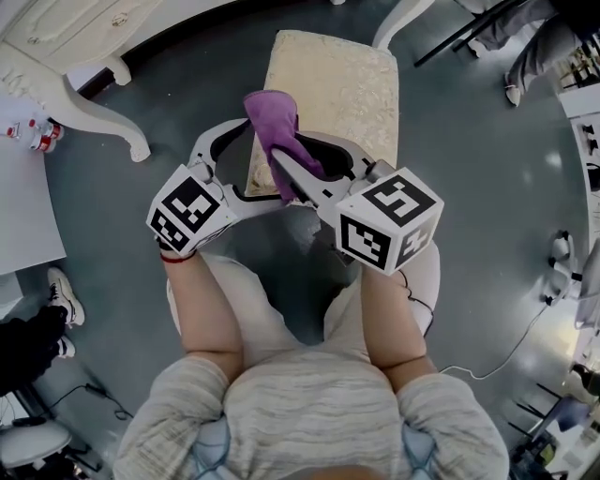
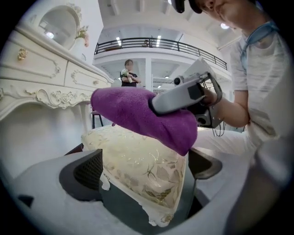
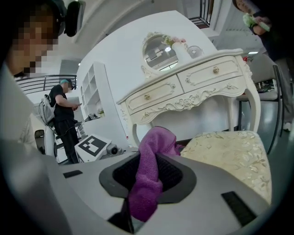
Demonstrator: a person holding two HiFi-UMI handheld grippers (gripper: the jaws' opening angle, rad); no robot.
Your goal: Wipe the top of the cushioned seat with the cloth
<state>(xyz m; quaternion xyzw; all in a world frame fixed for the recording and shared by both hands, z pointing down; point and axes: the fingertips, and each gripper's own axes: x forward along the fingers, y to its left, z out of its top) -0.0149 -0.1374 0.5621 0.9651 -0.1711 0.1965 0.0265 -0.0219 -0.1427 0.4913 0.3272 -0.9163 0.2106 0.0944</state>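
Note:
The cushioned seat (image 1: 342, 89) is a cream stool with a gold leaf pattern, standing on the grey floor in front of me. My right gripper (image 1: 284, 167) is shut on a purple cloth (image 1: 274, 127), which lies bunched over the seat's near left part. In the right gripper view the cloth (image 3: 151, 160) hangs pinched between the jaws, with the seat (image 3: 229, 153) to the right. My left gripper (image 1: 246, 161) is open, and the seat's near left corner (image 2: 147, 170) sits between its wide jaws. The cloth (image 2: 133, 114) rests on top of that corner.
A white carved dressing table (image 1: 66, 56) stands at the far left, one leg near the seat. Another white leg (image 1: 398, 19) rises behind the seat. A cable (image 1: 506, 347) runs over the floor at right. A person's shoes (image 1: 61, 295) are at left. Bystanders (image 3: 64, 119) stand further off.

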